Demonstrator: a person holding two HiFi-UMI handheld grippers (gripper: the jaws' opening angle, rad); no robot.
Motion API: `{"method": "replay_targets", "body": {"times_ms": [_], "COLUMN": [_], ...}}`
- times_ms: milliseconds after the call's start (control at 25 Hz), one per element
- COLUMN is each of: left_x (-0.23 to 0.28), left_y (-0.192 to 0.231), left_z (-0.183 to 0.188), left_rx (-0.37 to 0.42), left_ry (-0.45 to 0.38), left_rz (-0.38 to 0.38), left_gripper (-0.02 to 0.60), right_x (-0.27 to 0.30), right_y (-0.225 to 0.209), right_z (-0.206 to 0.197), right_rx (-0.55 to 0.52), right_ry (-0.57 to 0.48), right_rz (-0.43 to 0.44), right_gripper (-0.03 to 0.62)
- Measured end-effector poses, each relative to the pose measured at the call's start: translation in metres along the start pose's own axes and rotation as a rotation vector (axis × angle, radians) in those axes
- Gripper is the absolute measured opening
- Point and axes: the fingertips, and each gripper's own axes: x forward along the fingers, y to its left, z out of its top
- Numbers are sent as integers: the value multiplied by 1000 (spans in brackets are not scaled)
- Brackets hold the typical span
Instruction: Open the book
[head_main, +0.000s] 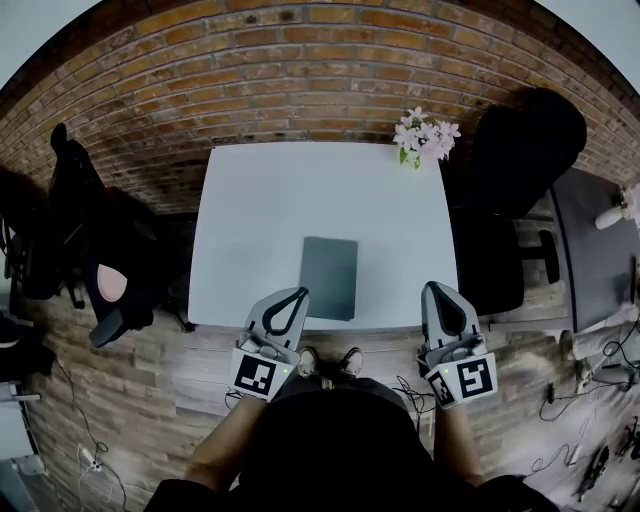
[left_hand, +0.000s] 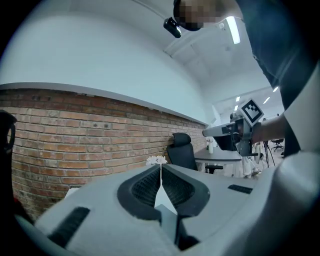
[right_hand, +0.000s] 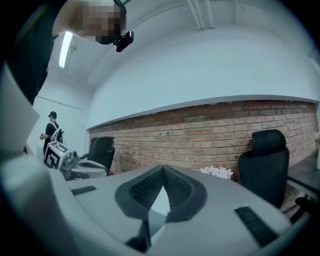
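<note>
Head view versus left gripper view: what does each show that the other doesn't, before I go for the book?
Only the head view: the closed grey book lying flat at the near edge of the white table, with the left hand-held gripper and right hand-held gripper on either side of it. Only the left gripper view: a close look at the left jaws, shut with nothing between them, plus the ceiling lights. Both: the flowers, black chair, brick wall and the right hand-held gripper.
</note>
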Motion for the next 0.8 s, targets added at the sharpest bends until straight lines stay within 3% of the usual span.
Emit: {"method": "replay_targets", "body": {"times_ms": [440, 520, 640, 800], "left_x": [24, 29, 34, 42], "left_y": [-19, -25, -37, -61], "left_z": [-84, -106, -145, -190], "left_rx": [104, 94, 70, 123], "left_ry": [160, 208, 292, 390], "left_rz": [-61, -77, -97, -156], "left_gripper": [33, 90, 110, 141], "right_x": [-4, -6, -11, -19], "right_y": [-7, -6, -9, -12], "right_z": [-21, -24, -31, -38], "right_rx": [28, 38, 42, 52], "right_ry": [39, 40, 58, 63], "right_rz": [31, 38, 39, 42], "right_gripper": [14, 14, 14, 14]}}
